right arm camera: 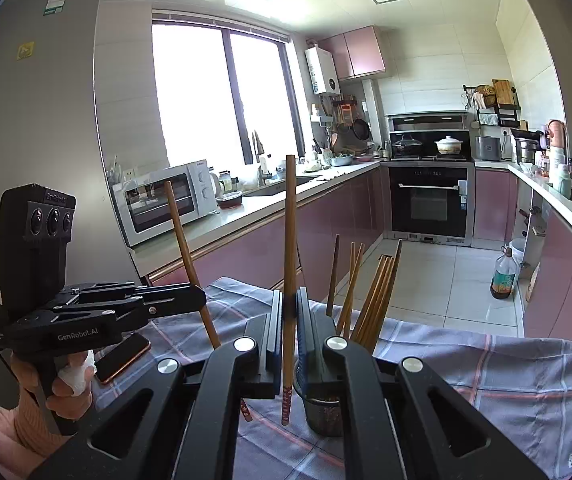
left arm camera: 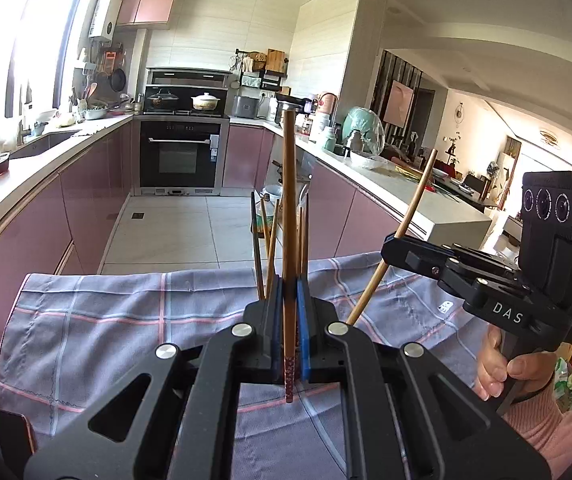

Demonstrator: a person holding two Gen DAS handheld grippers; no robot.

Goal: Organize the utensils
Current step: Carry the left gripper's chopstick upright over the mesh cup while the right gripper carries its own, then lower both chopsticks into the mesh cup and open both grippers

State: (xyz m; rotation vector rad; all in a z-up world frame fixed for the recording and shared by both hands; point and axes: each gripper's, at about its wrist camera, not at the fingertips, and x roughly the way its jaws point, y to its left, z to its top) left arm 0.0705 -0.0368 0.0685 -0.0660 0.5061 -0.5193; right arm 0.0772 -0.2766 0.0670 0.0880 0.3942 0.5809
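Observation:
My left gripper (left arm camera: 289, 280) is shut on a brown chopstick (left arm camera: 289, 208) that stands upright, patterned end down, above a checked cloth (left arm camera: 105, 320). Several chopsticks (left arm camera: 266, 256) stand just behind it to the left. My right gripper (right arm camera: 289, 294) is shut on another upright chopstick (right arm camera: 290, 240). Just right of it, a metal mesh holder (right arm camera: 324, 416) holds several chopsticks (right arm camera: 374, 300). Each gripper shows in the other's view: the right one (left arm camera: 390, 242) grips a slanted chopstick (left arm camera: 410, 216), the left one (right arm camera: 199, 294) grips a slanted chopstick (right arm camera: 183, 240).
A phone (right arm camera: 123, 358) lies on the cloth at the left. Beyond the table is a kitchen with pink cabinets, an oven (right arm camera: 430, 204), a microwave (right arm camera: 165, 200) and cluttered counters (left arm camera: 366, 168). A bottle (right arm camera: 504, 276) stands on the floor.

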